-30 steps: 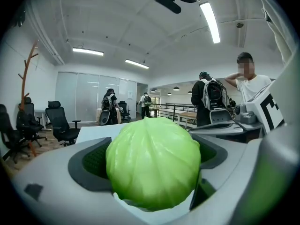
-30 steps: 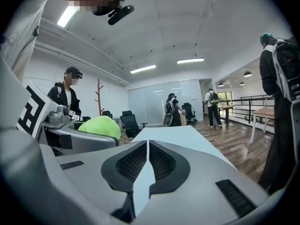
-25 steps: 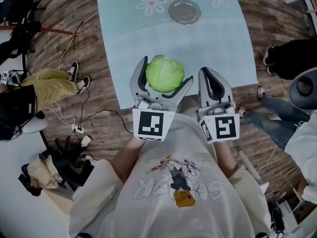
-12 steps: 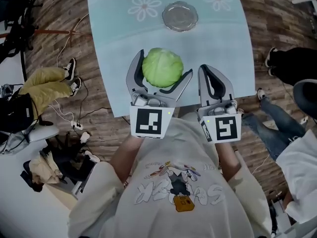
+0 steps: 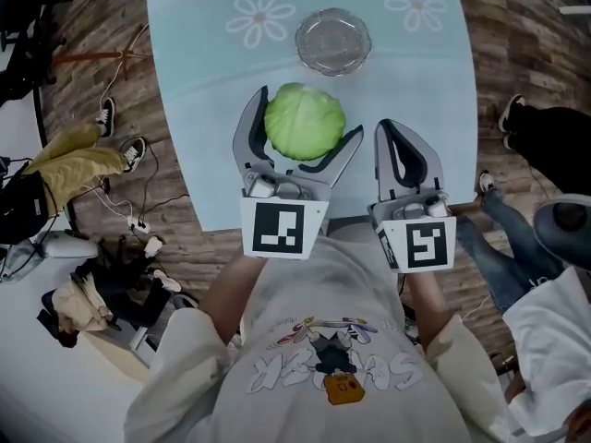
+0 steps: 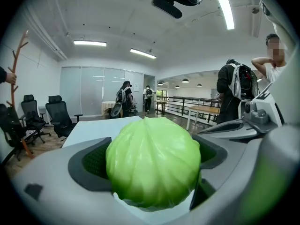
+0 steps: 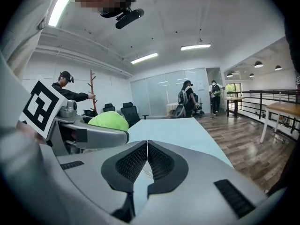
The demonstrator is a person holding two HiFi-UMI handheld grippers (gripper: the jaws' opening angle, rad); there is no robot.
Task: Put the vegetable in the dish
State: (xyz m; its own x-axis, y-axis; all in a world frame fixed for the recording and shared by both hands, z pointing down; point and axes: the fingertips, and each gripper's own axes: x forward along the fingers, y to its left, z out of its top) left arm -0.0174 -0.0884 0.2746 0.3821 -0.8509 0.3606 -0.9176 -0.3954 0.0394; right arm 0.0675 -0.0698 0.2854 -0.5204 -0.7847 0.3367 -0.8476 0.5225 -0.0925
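Observation:
A round green cabbage [image 5: 305, 123] sits between the jaws of my left gripper [image 5: 305, 113], which is shut on it above the near part of the pale blue table [image 5: 212, 90]. Seen from the left gripper view, the cabbage [image 6: 153, 167] fills the gap between the dark pads. A clear glass dish [image 5: 333, 41] stands farther out on the table, beyond the cabbage. My right gripper [image 5: 397, 129] hangs to the right of the left one, its jaws shut with nothing in them. In the right gripper view the pads [image 7: 140, 163] meet, and the cabbage [image 7: 108, 121] shows at left.
White flower prints [image 5: 260, 17] mark the tablecloth's far part. Around the table lies wooden floor with cables [image 5: 129, 212], bags [image 5: 102, 293] and seated people's legs [image 5: 69, 160] at left, and another person [image 5: 545, 146] at right.
Both grippers and the cabbage have moved forward over the table, and the dish now lies closer to the cabbage. The grip on the cabbage is unchanged.

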